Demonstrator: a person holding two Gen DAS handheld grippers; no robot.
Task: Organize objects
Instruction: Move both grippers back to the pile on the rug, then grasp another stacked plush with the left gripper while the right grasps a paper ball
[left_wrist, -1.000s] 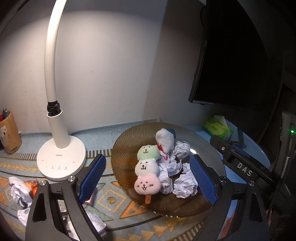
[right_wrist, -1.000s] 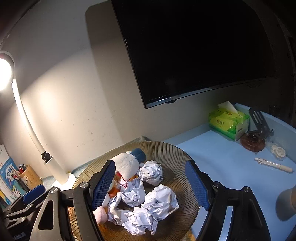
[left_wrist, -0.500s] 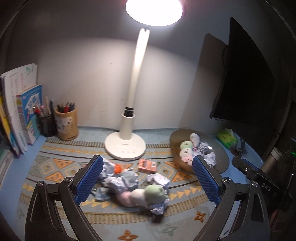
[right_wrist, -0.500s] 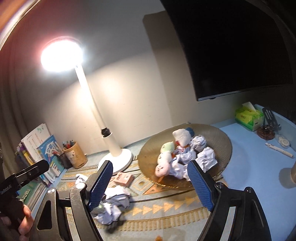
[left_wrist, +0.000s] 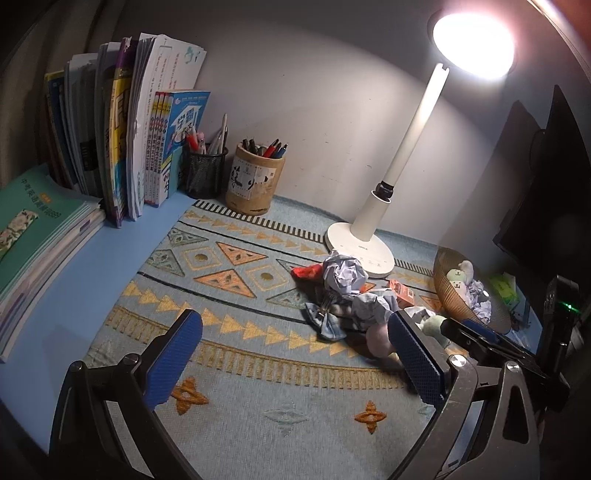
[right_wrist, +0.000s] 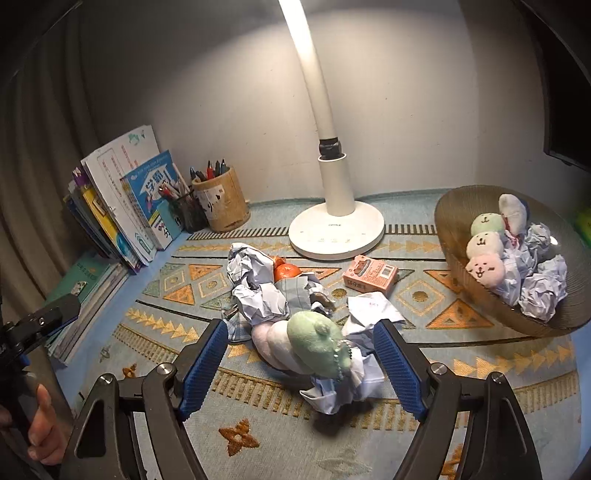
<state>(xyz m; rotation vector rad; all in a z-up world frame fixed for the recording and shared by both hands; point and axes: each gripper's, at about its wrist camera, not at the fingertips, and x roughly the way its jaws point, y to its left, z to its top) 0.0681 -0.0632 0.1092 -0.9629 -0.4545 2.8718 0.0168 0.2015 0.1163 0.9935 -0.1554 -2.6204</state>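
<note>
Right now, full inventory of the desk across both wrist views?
Mat: 1, blue with orange triangles, covers desk.
Desk lamp: 1, white, lit, back centre.
Bowl: 1, brown, right; holds a three-ball plush skewer and paper balls.
Crumpled paper: several, white, mat centre pile.
Green plush: 1, front of pile.
Orange: 1, in pile.
Pink box: 1, before lamp.
Pen cups: 2, tan and black mesh, back left.
Books: many, upright and stacked, left.
Monitor: 1, black, right.
Left hand-held gripper: opening, empty.
Right hand-held gripper: open, empty, plush beyond its pads.
</note>
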